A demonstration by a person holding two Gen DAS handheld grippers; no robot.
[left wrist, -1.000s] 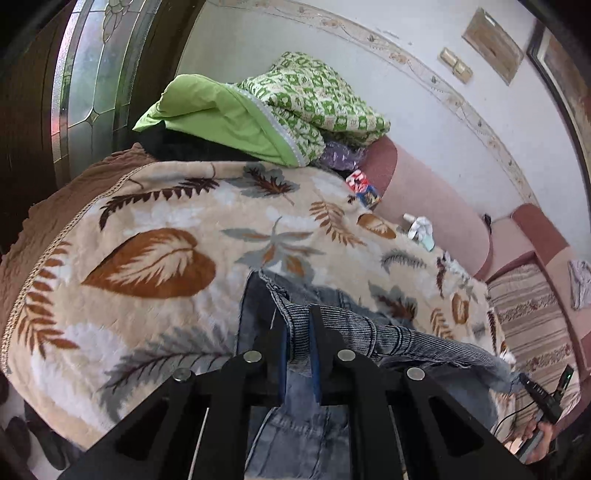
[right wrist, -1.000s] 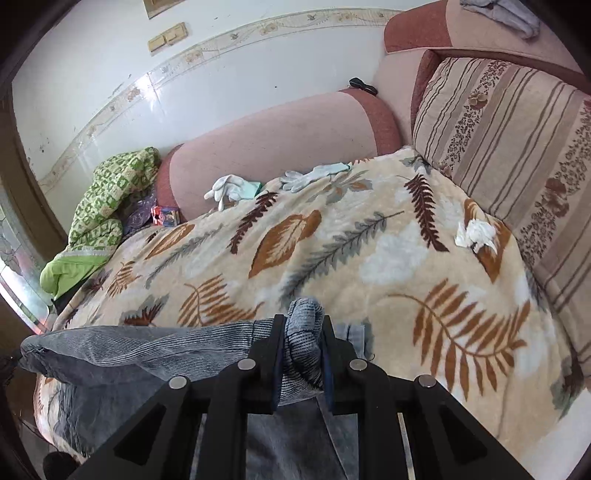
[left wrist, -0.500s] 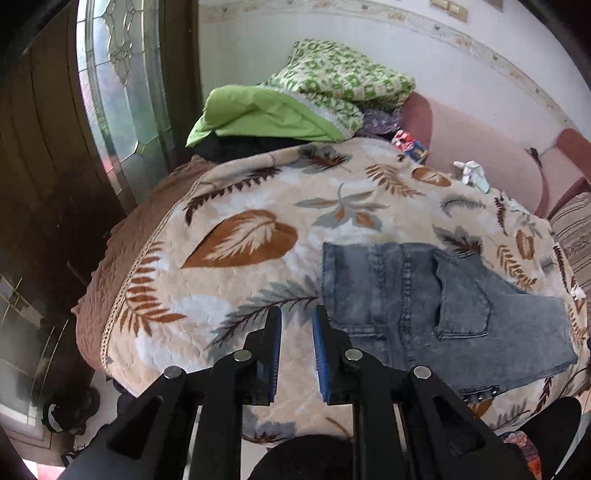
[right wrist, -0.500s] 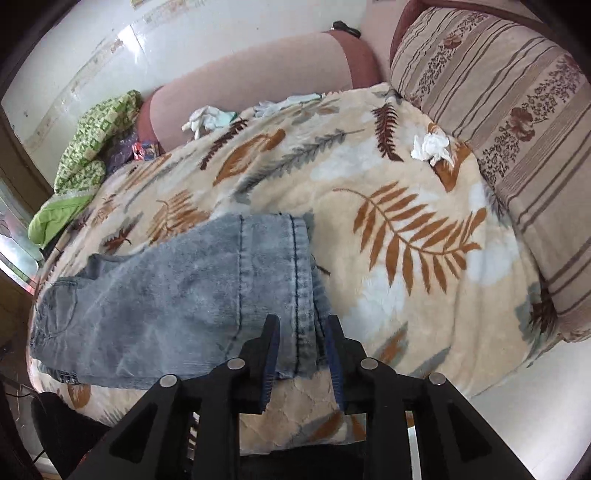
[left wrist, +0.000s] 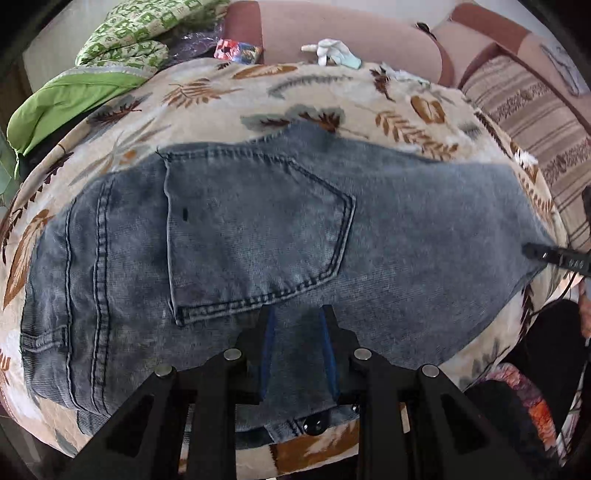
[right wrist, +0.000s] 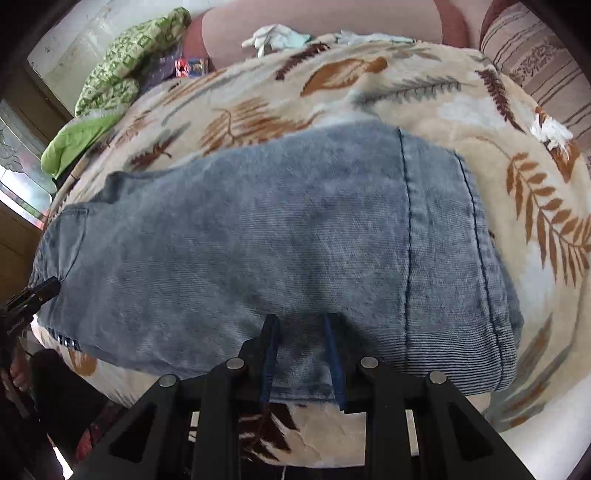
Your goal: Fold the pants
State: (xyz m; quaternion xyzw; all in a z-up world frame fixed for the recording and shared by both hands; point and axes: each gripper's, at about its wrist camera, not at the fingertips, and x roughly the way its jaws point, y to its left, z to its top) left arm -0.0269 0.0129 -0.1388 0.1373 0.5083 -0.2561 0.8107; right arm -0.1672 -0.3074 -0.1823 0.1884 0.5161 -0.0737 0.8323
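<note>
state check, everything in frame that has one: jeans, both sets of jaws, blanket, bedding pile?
jeans: folded, flat on the blanket, back pocket up, hem stacked at one end
left gripper: jaws open, over the jeans, holding nothing
right gripper: jaws open, over the jeans, holding nothing
leaf-print blanket: spread out
green bedding: heaped at the far corner

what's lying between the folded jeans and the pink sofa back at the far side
Mostly bare leaf-print blanket. Along the far edge, against the sofa back, lie white gloves. The right wrist view shows this stretch beyond the jeans.
</note>
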